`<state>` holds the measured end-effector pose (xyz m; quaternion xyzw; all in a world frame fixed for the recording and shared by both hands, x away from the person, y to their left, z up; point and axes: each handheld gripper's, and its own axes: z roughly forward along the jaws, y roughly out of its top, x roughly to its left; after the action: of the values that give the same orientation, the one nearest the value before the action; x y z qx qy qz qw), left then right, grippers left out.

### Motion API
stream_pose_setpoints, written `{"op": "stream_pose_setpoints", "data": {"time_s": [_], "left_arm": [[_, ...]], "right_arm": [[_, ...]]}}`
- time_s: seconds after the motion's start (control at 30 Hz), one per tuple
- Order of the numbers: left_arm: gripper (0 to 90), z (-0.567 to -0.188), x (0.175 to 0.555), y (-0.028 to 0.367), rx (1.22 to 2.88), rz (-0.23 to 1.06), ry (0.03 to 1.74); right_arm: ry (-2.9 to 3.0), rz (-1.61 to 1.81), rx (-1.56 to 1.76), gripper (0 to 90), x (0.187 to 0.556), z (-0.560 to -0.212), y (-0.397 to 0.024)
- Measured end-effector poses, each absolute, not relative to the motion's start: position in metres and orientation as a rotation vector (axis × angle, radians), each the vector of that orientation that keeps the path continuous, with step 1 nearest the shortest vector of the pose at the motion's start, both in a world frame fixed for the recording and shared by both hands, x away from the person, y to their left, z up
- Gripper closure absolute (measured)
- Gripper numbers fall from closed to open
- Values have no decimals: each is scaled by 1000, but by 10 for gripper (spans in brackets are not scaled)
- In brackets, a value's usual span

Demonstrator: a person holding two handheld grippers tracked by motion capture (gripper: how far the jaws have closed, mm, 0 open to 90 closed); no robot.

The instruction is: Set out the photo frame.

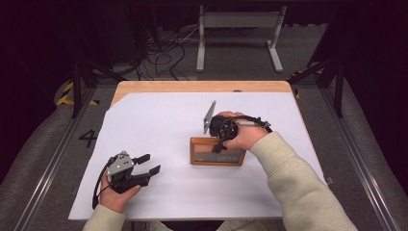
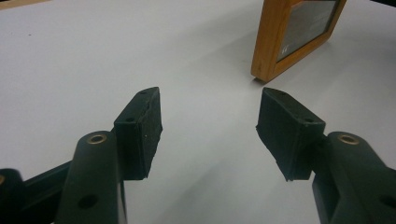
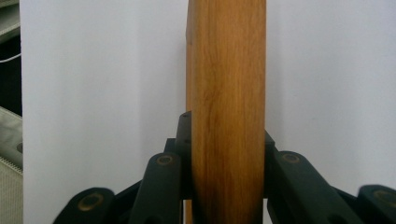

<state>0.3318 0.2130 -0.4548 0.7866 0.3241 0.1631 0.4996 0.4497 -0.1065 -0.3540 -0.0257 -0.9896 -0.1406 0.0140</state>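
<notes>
Right gripper [image 1: 220, 144] is clamped on the top edge of a wooden picture frame [image 1: 216, 157], which stands upright on its long edge on the white sheet [image 1: 159, 120] covering the table [image 1: 144, 86], a bit to the 3 o'clock side of the sheet's centre in the high view. In the right gripper view the frame's wood edge [image 3: 227, 116] runs straight up between the two black jaws, both pressed against its sides, gripper [image 3: 227, 158] looking along it. The person's right hand [image 1: 240, 132] comes in from 5 o'clock over the frame, sleeve trailing to the lower right. Left gripper [image 1: 148, 163] sits at about 8 o'clock of the frame, well apart from it, low over the sheet, jaws spread with nothing between them. In the left gripper view [image 2: 209, 135] the gap between the pads shows bare sheet, and the frame [image 2: 271, 37] stands at 1 o'clock, glass side facing right. Left hand [image 1: 118, 195] holds that gripper from 6 o'clock.
</notes>
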Motion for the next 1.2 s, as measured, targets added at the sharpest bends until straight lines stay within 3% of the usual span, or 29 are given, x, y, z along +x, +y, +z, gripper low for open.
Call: {"op": "stream_pose_setpoints", "data": {"time_s": [0.37, 0.83, 1.2], "left_arm": [[404, -455, 332, 213, 1906, 393, 783], [395, -455, 332, 213, 1895, 384, 778], [373, -456, 333, 212, 1896, 373, 782]], "right_arm": [[-3082, -444, -101, 707, 453, -356, -104], [-3200, -479, -234, 506, 460, -360, -109], [-3259, -594, -330, 250, 456, -353, -115]]}}
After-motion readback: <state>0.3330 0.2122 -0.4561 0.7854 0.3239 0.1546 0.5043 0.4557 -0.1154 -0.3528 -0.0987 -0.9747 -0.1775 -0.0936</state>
